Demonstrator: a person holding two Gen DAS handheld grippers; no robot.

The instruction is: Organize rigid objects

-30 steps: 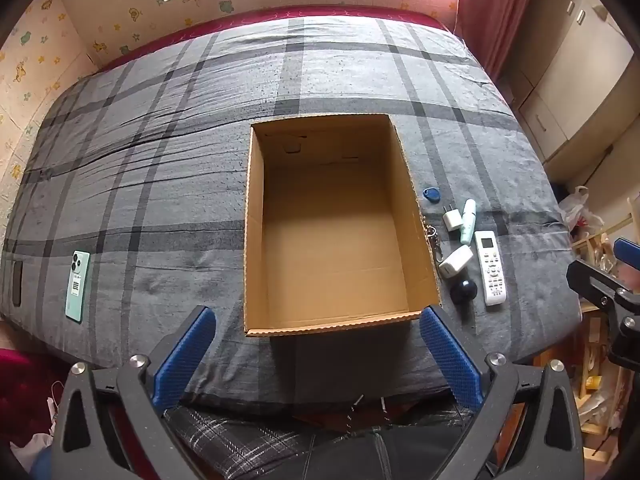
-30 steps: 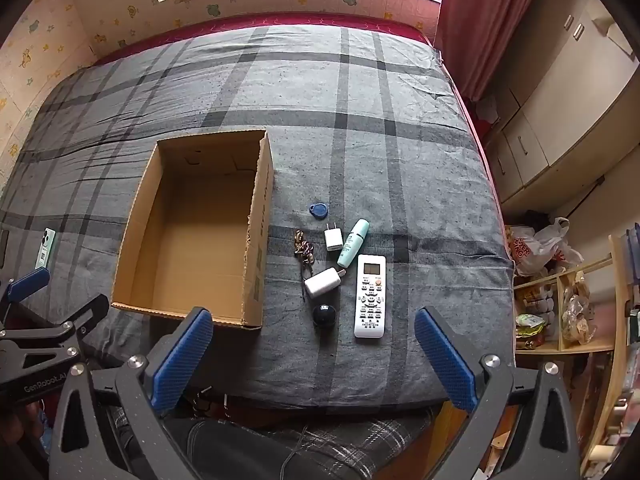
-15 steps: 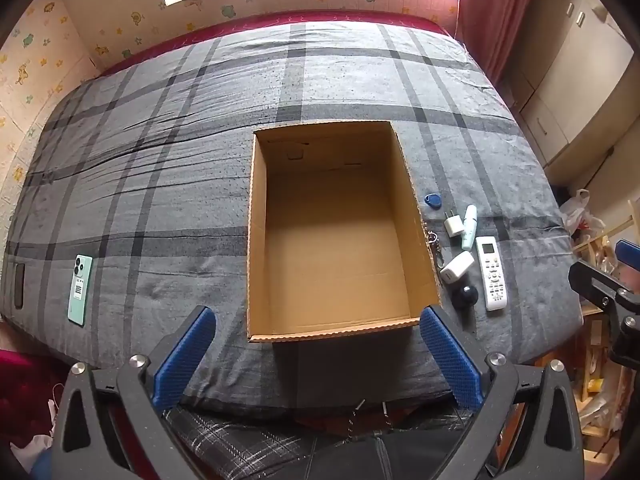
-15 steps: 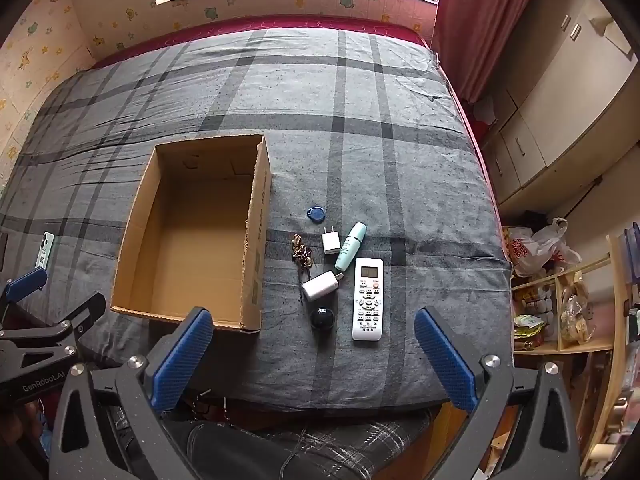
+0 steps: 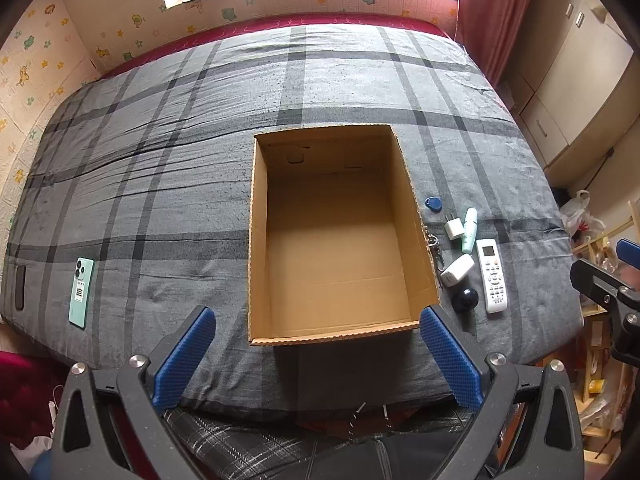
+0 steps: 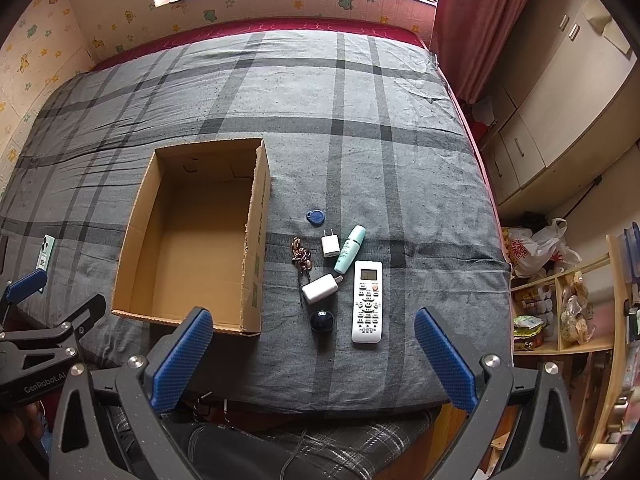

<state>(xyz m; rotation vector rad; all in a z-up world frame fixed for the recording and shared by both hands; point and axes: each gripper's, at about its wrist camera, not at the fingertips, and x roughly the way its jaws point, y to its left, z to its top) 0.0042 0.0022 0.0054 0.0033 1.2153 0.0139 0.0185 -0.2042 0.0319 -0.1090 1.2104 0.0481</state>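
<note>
In the right wrist view alone, the keys point(image 6: 301, 257) show fully beside the box point(image 6: 256, 240).

Grey plaid bedspread point(image 5: 200, 152), brown box point(image 5: 336, 240)

We wear plaid trousers point(image 6: 360, 444) and carry black grippers point(image 6: 314, 350) with blue textured pads point(image 6: 182, 354), silver screws and "GenRobot.AI" lettering.
</note>
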